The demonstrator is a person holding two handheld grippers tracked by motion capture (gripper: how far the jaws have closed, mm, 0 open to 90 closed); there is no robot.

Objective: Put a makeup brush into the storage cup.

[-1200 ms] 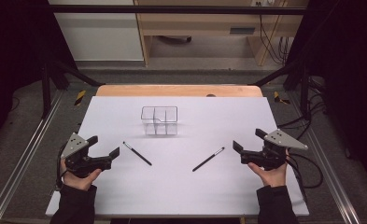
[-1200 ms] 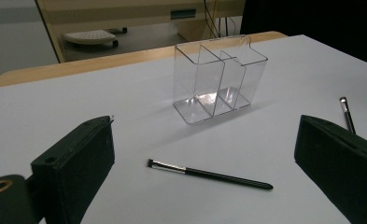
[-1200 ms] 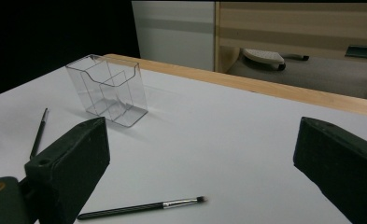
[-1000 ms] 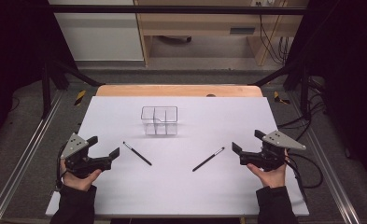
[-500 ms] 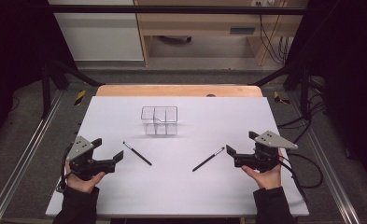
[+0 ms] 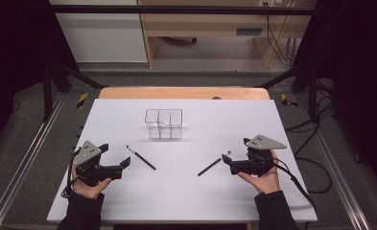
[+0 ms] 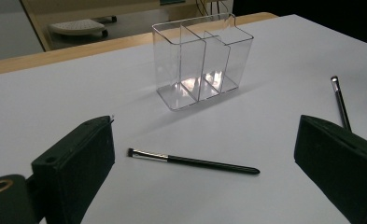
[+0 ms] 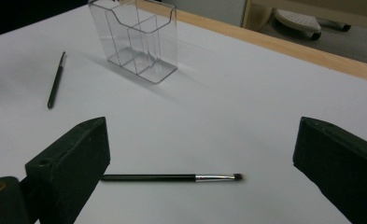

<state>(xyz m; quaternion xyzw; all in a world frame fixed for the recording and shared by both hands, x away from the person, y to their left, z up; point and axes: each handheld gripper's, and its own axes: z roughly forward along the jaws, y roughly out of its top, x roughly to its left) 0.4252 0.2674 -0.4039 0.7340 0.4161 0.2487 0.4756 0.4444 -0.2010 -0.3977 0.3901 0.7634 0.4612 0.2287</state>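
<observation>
Two thin black makeup brushes lie flat on the white table top (image 6: 191, 191). The left brush (image 6: 141, 157) (image 7: 190, 161) lies just ahead of my left gripper (image 6: 125, 163) (image 7: 204, 182), which is open and holds nothing. The right brush (image 6: 213, 164) (image 8: 169, 177) lies just ahead of my right gripper (image 6: 224, 159) (image 8: 200, 186), also open and holding nothing. A clear plastic organizer (image 6: 164, 123) (image 7: 202, 58) (image 8: 134, 37) with three compartments stands upright farther back, with nothing in it. In each gripper view the other brush lies off to the side (image 7: 340, 100) (image 8: 56, 80).
The white top ends in a wooden strip (image 6: 183, 92) at the far edge. Metal rails (image 6: 23, 158) run along both sides of the table. Cables (image 6: 306, 179) trail from the right gripper over the table's right edge.
Both grippers have moved inward toward their brushes, the left one rightward and the right one leftward. Both stay open. Brushes and organizer have not moved.
</observation>
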